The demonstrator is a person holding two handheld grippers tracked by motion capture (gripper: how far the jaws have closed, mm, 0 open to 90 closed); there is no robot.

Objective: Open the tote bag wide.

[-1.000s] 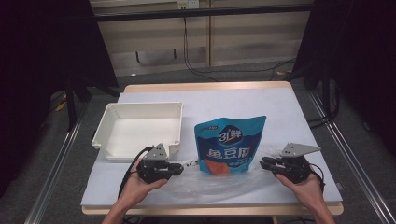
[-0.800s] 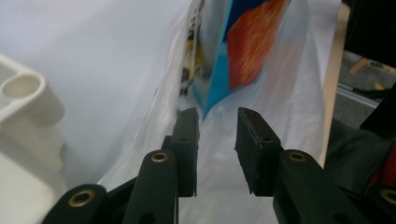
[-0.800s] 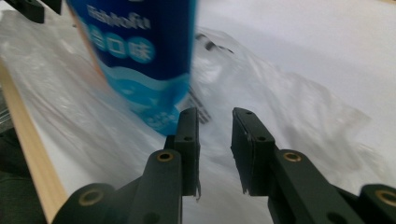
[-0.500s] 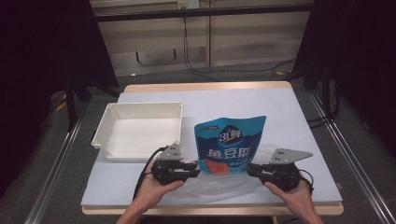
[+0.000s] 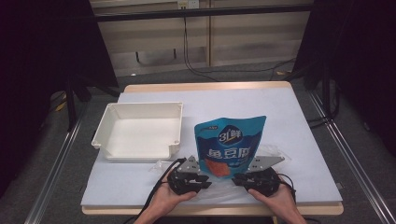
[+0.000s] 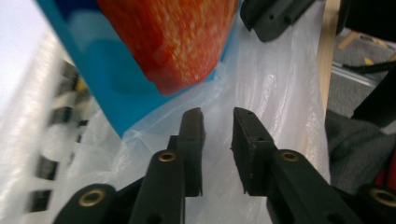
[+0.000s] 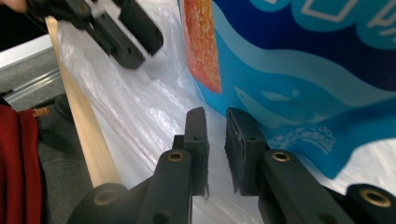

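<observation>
Two narrow-gapped grippers, left (image 5: 204,178) and right (image 5: 239,178), empty, over clear bag (image 5: 219,186) near table's front edge (image 5: 210,211).

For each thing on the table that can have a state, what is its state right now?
Snack pouch: sealed, lying on the clear plastic bag.
Clear plastic bag: flat on the table, under the pouch.
White tray: empty, upright.
Left gripper: jaws slightly apart over the bag, nothing held.
Right gripper: jaws slightly apart, nothing held.
</observation>
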